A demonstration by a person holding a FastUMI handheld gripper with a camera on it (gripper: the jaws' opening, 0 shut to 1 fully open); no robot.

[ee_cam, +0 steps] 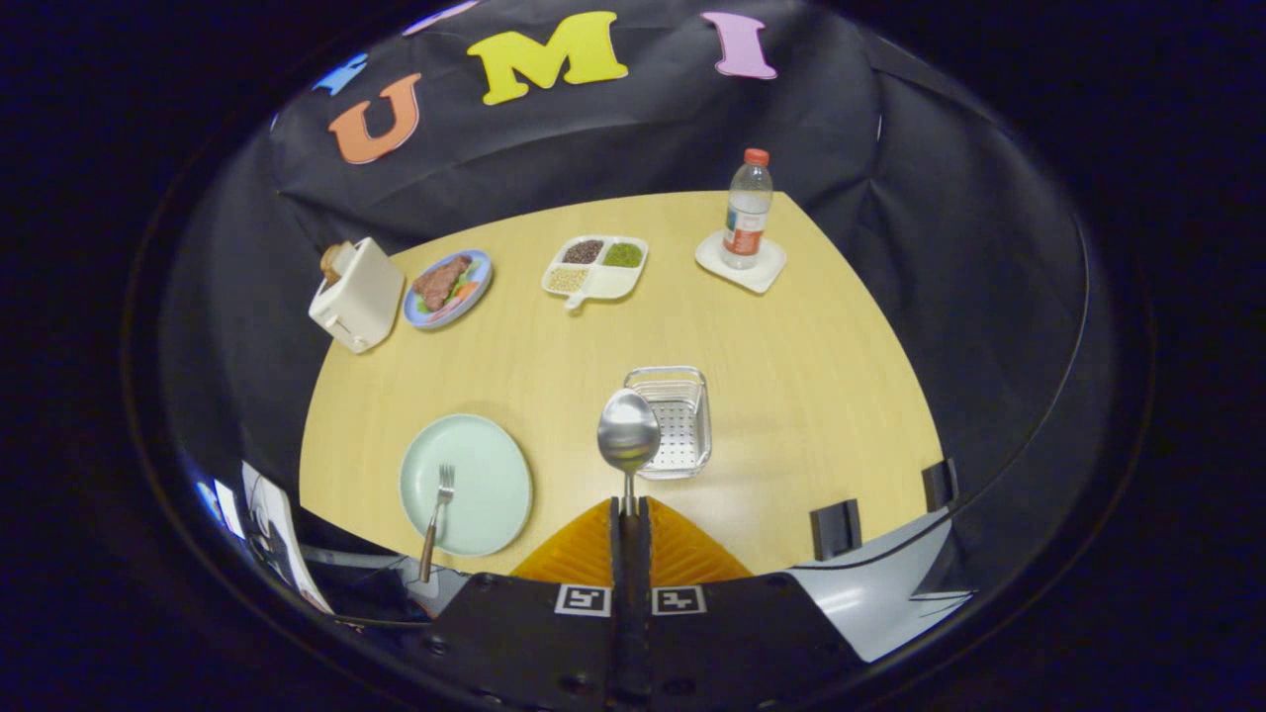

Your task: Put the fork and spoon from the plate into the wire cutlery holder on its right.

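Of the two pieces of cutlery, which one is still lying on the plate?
The fork, resting on the pale green plate. The spoon is clamped in the hand-held gripper, raised beside the wire cutlery holder.

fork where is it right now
In the gripper view the fork lies on the pale green plate, handle overhanging its near rim, left of the gripper, which is shut on the spoon beside the wire cutlery holder.

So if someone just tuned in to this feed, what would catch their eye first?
Probably the spoon, clamped by its handle in the shut gripper and sticking up with its bowl raised near the wire holder. Next, the fork lying on the pale green plate to the left of the fingers, its handle poking over the plate's near edge.
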